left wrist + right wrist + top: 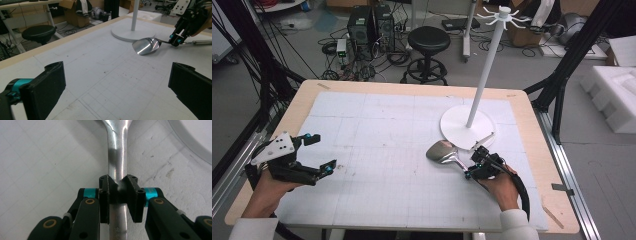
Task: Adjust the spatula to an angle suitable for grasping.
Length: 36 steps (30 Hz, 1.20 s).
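Note:
A shiny metal spoon [443, 151] lies on the white mat, bowl toward the left, handle running back to my right gripper [473, 169]. That gripper is shut on the spoon's handle [117, 170], black jaws pinching it from both sides. From the left gripper view the spoon bowl [146, 46] shows far right, with the right gripper [177, 41] clamped behind it. My left gripper [323, 153] rests at the table's left edge, jaws wide apart with nothing between them; its fingers [50, 85] frame bare mat.
A white stand [484, 75] with hooks on top rises from a round base [464, 127] just behind the spoon. The white mat [387, 150] covers a wooden table [532, 130]. A black stool [428, 42] and cables lie on the floor beyond.

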Motion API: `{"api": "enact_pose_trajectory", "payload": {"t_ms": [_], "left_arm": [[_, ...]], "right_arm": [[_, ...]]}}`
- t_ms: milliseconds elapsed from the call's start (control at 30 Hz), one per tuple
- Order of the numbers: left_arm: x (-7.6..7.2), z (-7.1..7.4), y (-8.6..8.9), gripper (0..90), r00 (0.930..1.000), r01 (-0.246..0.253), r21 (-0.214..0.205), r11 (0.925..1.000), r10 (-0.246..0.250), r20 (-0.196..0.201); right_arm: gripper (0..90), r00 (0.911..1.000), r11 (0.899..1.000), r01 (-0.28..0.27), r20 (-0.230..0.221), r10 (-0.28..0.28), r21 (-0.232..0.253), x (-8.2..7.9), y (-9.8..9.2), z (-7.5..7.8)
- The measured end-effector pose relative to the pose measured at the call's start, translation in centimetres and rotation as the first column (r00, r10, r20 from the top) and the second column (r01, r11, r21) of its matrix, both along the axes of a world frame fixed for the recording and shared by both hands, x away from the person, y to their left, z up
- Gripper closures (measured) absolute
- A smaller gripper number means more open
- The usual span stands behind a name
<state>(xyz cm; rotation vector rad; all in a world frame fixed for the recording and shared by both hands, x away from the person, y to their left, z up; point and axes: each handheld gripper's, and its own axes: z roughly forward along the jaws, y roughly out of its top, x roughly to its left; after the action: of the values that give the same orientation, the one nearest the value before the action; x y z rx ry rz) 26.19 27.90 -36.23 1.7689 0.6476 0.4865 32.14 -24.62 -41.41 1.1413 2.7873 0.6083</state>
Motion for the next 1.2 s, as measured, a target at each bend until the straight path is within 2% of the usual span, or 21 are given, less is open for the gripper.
{"api": "enact_pose_trajectory", "payload": {"t_ms": [67, 267, 300, 433, 567, 700, 733, 767, 967, 1000, 1167, 1200], "left_arm": [[0.0, 0.0, 0.0, 1.7, 1.0, -0.001, -0.001, 1.0, 0.001, 0.0], [0.0, 0.0, 0.1, 1.7, 1.0, -0.004, 0.0, 1.0, 0.004, -0.001], [0.0, 0.0, 0.1, 1.7, 1.0, -0.005, -0.003, 1.0, 0.005, 0.0], [0.0, 0.0, 0.2, 1.7, 1.0, -0.005, -0.002, 1.0, 0.005, -0.001], [0.0, 0.0, 0.2, 1.7, 1.0, -0.006, 0.001, 1.0, 0.006, -0.001], [0.0, 0.0, 0.2, 1.7, 1.0, -0.004, -0.002, 1.0, 0.004, -0.001], [0.0, 0.0, 0.2, 1.7, 1.0, -0.003, -0.001, 1.0, 0.003, -0.001], [0.0, 0.0, 0.2, 1.7, 1.0, -0.003, -0.001, 1.0, 0.003, -0.001], [0.0, 0.0, 0.2, 1.7, 1.0, -0.002, 0.001, 1.0, 0.002, -0.001], [0.0, 0.0, 0.2, 1.7, 1.0, -0.002, 0.001, 1.0, 0.002, 0.0], [0.0, 0.1, 0.3, 1.7, 1.0, 0.001, 0.0, 1.0, -0.001, 0.0], [0.0, 0.1, 0.3, 1.7, 1.0, 0.0, 0.0, 1.0, 0.0, 0.0]], "right_arm": [[75.0, 0.9999, 1.0, 0.007, -0.012, -0.007, 0.007, 0.0, 0.0, 0.0], [75.2, 0.9999, 1.0, 0.01, -0.008, -0.01, 0.016, 0.0, -0.1, 0.2], [75.3, 0.9999, 1.0, -0.001, 0.01, 0.0, 0.02, 0.0, -0.2, 0.4], [75.3, 0.9994, 0.999, -0.016, 0.03, 0.015, 0.033, -0.2, -0.2, 0.8], [75.3, 0.998, 0.997, -0.031, 0.057, 0.028, 0.065, -0.3, -0.3, 1.9], [75.3, 0.9938, 0.994, -0.073, 0.09, 0.065, 0.083, -0.5, 0.4, 3.4], [75.3, 0.9907, 0.991, -0.103, 0.099, 0.094, 0.09, -0.4, 0.9, 4.1], [75.3, 0.9907, 0.991, -0.103, 0.099, 0.094, 0.09, -0.4, 0.9, 4.1], [75.3, 0.9746, 0.974, -0.201, 0.121, 0.189, 0.101, -0.2, 3.1, 6.0], [75.3, 0.9682, 0.969, -0.226, 0.133, 0.212, 0.098, -0.1, 3.5, 6.2], [75.3, 0.9451, 0.945, -0.311, 0.136, 0.297, 0.098, -0.1, 6.0, 7.1], [75.3, 0.9374, 0.938, -0.332, 0.143, 0.318, 0.095, 0.0, 6.5, 7.2]]}}
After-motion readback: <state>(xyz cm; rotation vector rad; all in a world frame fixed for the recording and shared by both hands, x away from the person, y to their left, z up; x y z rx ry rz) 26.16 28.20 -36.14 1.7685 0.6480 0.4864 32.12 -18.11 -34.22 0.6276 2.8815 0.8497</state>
